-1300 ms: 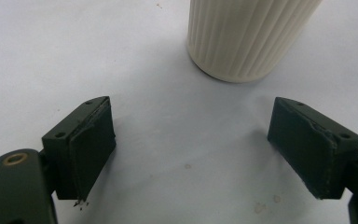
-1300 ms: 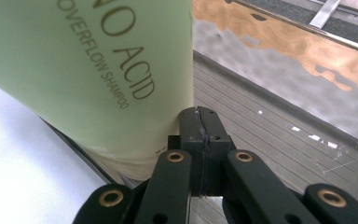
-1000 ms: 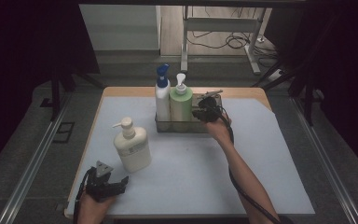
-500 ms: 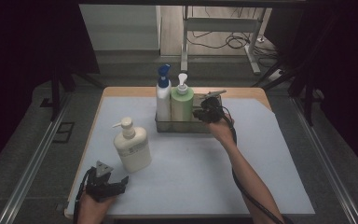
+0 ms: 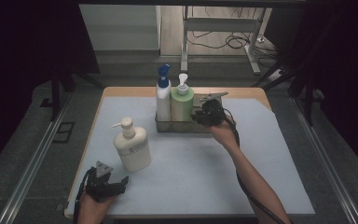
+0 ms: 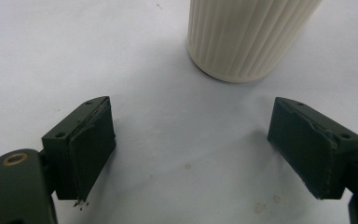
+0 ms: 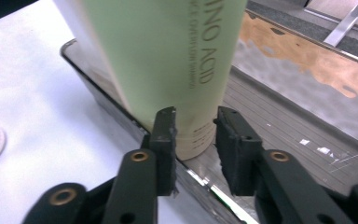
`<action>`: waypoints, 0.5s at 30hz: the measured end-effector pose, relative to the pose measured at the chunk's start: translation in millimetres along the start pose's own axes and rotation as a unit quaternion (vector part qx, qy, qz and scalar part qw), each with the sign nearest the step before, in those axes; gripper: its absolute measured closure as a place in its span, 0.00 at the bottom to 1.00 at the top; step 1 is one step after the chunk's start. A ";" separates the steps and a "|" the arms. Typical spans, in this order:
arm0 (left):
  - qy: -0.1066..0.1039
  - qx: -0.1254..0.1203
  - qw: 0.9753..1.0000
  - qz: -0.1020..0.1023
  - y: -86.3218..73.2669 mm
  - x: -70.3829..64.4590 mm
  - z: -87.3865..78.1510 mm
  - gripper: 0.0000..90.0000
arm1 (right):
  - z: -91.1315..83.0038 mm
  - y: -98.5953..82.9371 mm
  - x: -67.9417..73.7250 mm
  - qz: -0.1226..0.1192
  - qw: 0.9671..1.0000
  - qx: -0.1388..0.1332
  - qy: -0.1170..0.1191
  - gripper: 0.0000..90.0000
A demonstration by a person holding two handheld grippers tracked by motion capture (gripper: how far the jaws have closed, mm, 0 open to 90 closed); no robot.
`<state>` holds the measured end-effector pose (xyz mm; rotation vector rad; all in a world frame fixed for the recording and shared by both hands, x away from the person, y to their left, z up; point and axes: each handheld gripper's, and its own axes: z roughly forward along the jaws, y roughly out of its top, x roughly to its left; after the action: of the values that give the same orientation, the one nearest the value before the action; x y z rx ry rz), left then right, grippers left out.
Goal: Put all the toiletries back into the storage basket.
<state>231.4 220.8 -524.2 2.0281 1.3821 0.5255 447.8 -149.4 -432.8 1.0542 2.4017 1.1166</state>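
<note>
While your right gripper (image 7: pixel 193 116) sits at the near rim of the metal tray (image 5: pixel 186 127) just above centre frame, its jaws stand slightly apart, gripping nothing, just in front of the green bottle (image 5: pixel 182 103). Your left gripper (image 5: pixel 106 183), lower left, is spread wide below the cream pump bottle (image 5: pixel 131 147).

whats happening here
A person works at a table with a gripper in each hand. The right gripper is at the metal tray, its jaws nearly closed with nothing between them, right by the green bottle that stands in the tray beside a white bottle. The left gripper rests open near the table's front edge, facing the cream bottle on the mat.
</note>
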 end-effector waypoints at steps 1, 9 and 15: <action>0.000 0.000 1.000 0.000 0.0 0.0 0.0 0.16 | -1.6 -0.3 1.3 -0.001 1.000 -0.001 0.001 0.68; 0.001 -0.001 1.000 -0.002 0.1 -0.2 0.2 0.16 | -16.3 -4.1 10.2 -0.012 1.000 -0.008 0.013 0.50; 0.000 0.000 1.000 -0.002 0.3 -0.1 0.2 0.16 | -28.1 -7.7 15.8 -0.021 1.000 -0.009 0.012 0.39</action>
<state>231.7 220.6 -524.1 2.0261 1.3855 0.5243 418.3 -156.5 -419.4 0.9860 2.4162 1.1415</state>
